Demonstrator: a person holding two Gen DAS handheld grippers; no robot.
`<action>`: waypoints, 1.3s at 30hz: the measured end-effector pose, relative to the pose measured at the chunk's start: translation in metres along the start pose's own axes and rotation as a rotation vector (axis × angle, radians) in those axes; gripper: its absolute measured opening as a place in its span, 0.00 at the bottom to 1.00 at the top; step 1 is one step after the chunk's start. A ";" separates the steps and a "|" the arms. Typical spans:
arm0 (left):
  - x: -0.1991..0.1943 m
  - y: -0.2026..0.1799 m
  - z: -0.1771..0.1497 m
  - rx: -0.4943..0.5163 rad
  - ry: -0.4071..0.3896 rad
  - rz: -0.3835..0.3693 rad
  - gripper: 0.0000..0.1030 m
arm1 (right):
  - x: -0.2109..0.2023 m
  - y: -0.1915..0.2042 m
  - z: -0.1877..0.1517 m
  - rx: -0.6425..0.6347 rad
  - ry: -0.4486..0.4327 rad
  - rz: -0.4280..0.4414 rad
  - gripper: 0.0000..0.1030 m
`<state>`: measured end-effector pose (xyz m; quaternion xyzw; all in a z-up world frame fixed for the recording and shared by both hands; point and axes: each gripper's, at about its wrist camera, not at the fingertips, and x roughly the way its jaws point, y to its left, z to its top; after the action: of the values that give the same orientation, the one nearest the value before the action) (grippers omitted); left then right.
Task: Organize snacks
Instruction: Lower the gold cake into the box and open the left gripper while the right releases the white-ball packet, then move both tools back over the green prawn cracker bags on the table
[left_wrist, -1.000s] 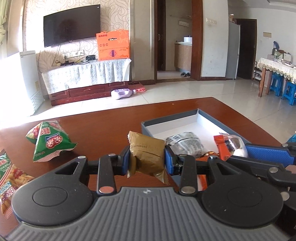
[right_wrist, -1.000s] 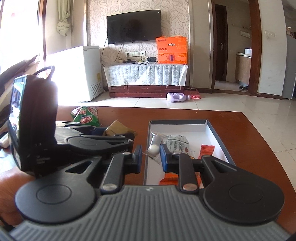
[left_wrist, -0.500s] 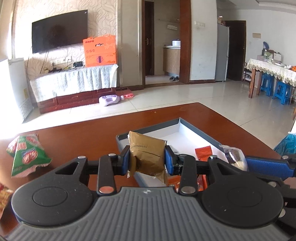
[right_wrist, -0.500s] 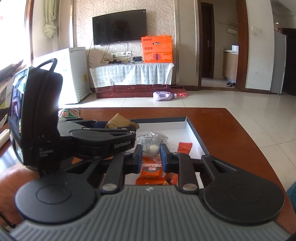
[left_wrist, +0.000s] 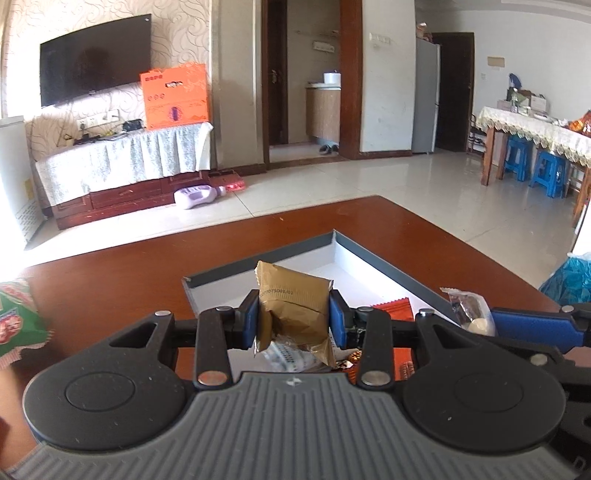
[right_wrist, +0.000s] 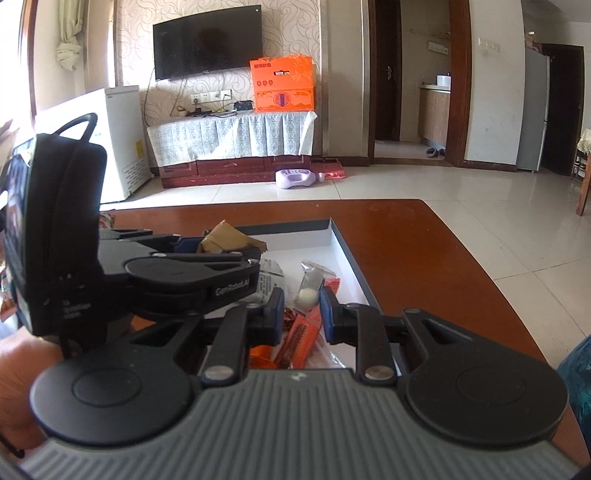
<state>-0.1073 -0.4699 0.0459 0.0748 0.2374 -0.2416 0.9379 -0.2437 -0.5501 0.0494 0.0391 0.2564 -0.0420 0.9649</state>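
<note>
My left gripper (left_wrist: 293, 319) is shut on a gold-brown snack packet (left_wrist: 291, 306) and holds it above the near part of a shallow grey box with a white floor (left_wrist: 354, 266). My right gripper (right_wrist: 302, 310) is shut on a clear wrapped sweet with a white ball inside (right_wrist: 308, 293), also above the box (right_wrist: 343, 243). That sweet shows at the right of the left wrist view (left_wrist: 474, 319). Orange packets (right_wrist: 301, 334) and a silver-grey printed packet (left_wrist: 288, 356) lie in the box. The left gripper with its gold packet (right_wrist: 225, 238) crosses the right wrist view.
The box sits on a dark red-brown wooden table (left_wrist: 110, 280). A green triangular snack bag (left_wrist: 18, 321) lies on the table at the left. The table's far edge (left_wrist: 258, 216) and right edge (right_wrist: 491, 280) are close to the box.
Both grippers have moved right and forward over the box while holding their snacks. The green bag has slid toward the left edge of the left wrist view.
</note>
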 end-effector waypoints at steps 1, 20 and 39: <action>0.005 -0.002 0.000 0.003 0.009 -0.003 0.43 | 0.001 -0.001 -0.001 0.002 0.006 -0.002 0.23; 0.039 -0.015 -0.004 0.046 0.035 -0.001 0.69 | 0.014 -0.003 -0.001 0.026 0.029 -0.025 0.23; -0.007 -0.011 -0.041 0.140 0.053 -0.057 0.82 | 0.021 -0.008 -0.003 0.046 0.046 0.000 0.24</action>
<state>-0.1347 -0.4662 0.0133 0.1396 0.2467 -0.2823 0.9165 -0.2275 -0.5595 0.0359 0.0621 0.2773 -0.0470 0.9576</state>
